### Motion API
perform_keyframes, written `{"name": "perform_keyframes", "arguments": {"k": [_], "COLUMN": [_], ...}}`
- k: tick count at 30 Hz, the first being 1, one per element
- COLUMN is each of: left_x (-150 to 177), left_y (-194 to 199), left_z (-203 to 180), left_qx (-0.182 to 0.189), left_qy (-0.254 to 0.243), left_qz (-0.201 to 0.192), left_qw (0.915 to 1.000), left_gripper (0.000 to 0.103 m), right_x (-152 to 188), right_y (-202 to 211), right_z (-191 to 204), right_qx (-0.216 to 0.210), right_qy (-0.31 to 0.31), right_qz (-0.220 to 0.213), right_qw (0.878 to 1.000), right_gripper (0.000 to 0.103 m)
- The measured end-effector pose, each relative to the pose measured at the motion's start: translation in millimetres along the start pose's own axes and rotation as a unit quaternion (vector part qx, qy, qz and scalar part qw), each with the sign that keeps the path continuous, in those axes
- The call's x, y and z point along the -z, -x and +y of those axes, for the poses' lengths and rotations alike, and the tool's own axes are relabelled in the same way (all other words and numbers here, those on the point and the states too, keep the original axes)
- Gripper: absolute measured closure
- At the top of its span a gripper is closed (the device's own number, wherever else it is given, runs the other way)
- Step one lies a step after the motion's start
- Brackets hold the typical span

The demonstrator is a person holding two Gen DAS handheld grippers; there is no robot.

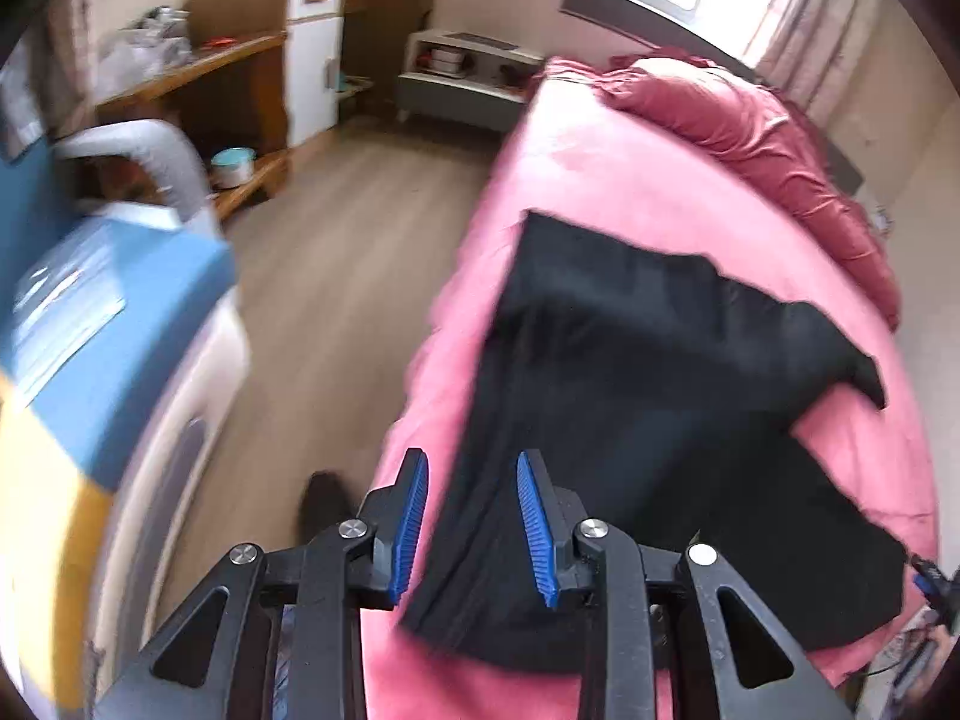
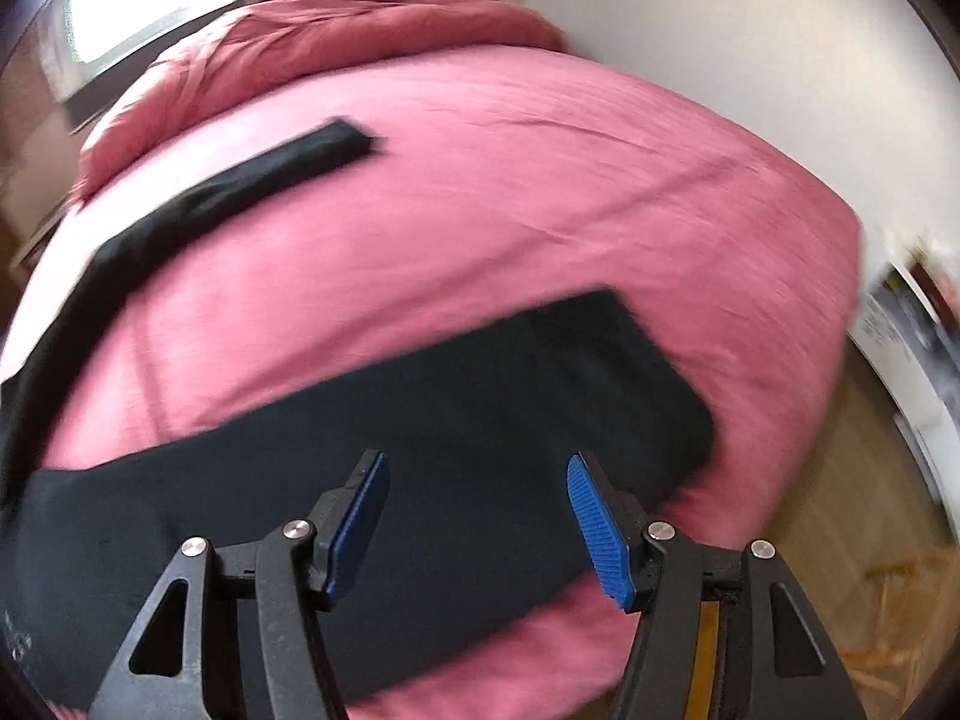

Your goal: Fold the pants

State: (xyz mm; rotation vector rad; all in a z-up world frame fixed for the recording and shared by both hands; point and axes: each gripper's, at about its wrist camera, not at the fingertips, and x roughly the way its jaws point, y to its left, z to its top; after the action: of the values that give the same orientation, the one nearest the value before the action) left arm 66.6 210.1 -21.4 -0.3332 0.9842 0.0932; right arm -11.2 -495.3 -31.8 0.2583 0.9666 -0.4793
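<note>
Black pants (image 1: 648, 396) lie spread on a pink bed (image 1: 576, 180), their two legs apart in a V. In the right wrist view one leg (image 2: 456, 444) lies just ahead of me and the other (image 2: 240, 192) stretches away at the far left. My left gripper (image 1: 471, 465) is open and empty above the near edge of the pants, by the bed's left side. My right gripper (image 2: 477, 468) is wide open and empty above the near leg's end.
A rumpled darker pink duvet (image 1: 750, 120) is piled at the head of the bed. Wooden floor (image 1: 336, 252) runs along the bed's left side, with a blue and white appliance (image 1: 120, 324), a wooden shelf unit (image 1: 198, 66) and a low cabinet (image 1: 462, 78).
</note>
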Motion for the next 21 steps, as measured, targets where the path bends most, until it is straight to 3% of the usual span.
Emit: {"name": "perform_keyframes", "arguments": {"k": [9,21], "left_x": [-89,-152], "left_y": [-84,-183], "left_z": [-34,-53], "left_qx": [0.033,-0.008], "left_qy": [0.007,0.001], "left_qz": [0.021,0.053], "left_qw": [0.9992,0.9985], "left_gripper": [0.067,0.064], "right_x": [-4,-15], "right_y": [-24,-39], "right_z": [133,230], "right_qx": [-0.106,-0.178], "right_qy": [0.102,0.159], "right_qz": [0.024,0.039], "right_qw": [0.989,0.97], "right_gripper": [0.039,0.039]}}
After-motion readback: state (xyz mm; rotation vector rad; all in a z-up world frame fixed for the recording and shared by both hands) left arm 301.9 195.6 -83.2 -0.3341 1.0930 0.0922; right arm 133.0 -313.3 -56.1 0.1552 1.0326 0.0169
